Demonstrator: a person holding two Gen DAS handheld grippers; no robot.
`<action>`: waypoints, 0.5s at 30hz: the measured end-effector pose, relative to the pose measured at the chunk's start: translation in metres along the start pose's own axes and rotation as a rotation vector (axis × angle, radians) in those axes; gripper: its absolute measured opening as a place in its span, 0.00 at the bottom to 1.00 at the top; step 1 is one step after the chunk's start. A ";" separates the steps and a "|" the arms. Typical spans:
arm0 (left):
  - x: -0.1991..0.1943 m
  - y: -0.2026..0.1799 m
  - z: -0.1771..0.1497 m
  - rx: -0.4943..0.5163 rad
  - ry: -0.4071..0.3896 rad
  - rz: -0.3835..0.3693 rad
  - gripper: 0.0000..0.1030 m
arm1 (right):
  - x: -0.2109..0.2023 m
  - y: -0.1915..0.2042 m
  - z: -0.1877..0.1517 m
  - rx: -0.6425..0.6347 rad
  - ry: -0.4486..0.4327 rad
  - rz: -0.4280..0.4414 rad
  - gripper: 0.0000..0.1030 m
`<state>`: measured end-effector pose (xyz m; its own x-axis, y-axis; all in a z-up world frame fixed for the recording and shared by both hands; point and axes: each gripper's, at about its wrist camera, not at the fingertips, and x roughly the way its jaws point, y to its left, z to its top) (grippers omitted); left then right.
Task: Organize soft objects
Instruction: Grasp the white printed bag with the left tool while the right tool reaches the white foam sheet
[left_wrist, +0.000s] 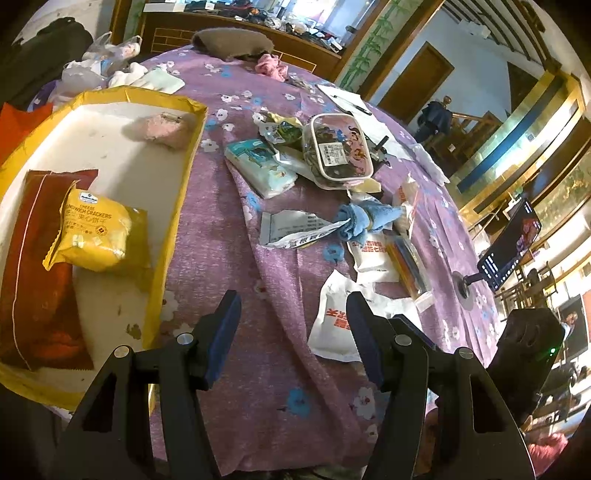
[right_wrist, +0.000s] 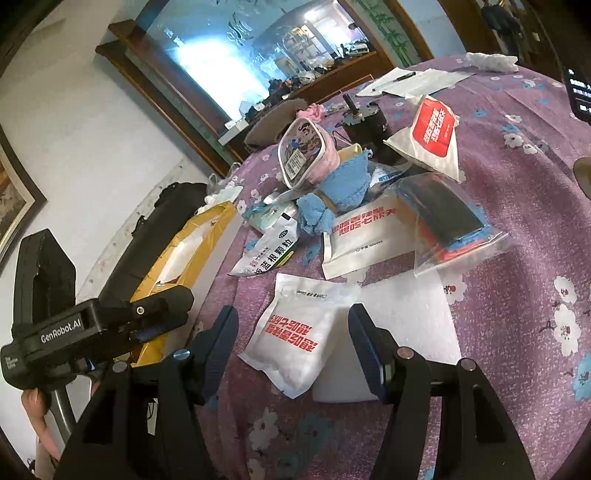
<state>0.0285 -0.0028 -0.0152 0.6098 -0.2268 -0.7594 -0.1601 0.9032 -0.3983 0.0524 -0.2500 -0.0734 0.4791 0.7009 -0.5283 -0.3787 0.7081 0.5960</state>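
My left gripper (left_wrist: 293, 299) hangs open over the purple flowered cloth (left_wrist: 229, 229), nothing between its fingers. To its left is a yellow-rimmed box (left_wrist: 177, 206) holding a yellow cracker packet (left_wrist: 94, 236), a dark red packet (left_wrist: 33, 280) and a pink fluffy piece (left_wrist: 166, 129). My right gripper (right_wrist: 291, 312) is open too. A puffy white pouch with red lettering (right_wrist: 295, 339) lies on the table between and just beyond its fingertips, pads apart from it. That pouch (left_wrist: 332, 328) also shows beside the left gripper's right finger. A rolled blue towel (right_wrist: 340, 192) sits mid-table.
A clear lidded tub (left_wrist: 338, 151), a tissue pack (left_wrist: 258, 168), a torn sachet (right_wrist: 269, 251), a flat white pouch (right_wrist: 369, 236), a zip bag (right_wrist: 447, 218) and a red-patched packet (right_wrist: 432, 136) crowd the middle. A white foam sheet (right_wrist: 399, 332) lies under the pouch. A phone on a stand (left_wrist: 509, 247) is at the right.
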 end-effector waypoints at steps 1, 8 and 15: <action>0.001 -0.001 0.000 0.005 0.002 0.001 0.58 | -0.001 0.000 -0.001 -0.005 -0.001 0.000 0.60; 0.002 0.000 -0.003 0.021 0.018 -0.018 0.58 | -0.027 -0.004 0.007 0.000 -0.043 -0.010 0.60; 0.025 -0.027 -0.006 0.094 0.075 -0.055 0.58 | -0.037 -0.016 0.013 0.007 -0.025 -0.119 0.60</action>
<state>0.0433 -0.0353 -0.0266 0.5556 -0.3002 -0.7754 -0.0525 0.9180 -0.3930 0.0509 -0.2890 -0.0557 0.5399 0.6094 -0.5806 -0.3123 0.7856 0.5342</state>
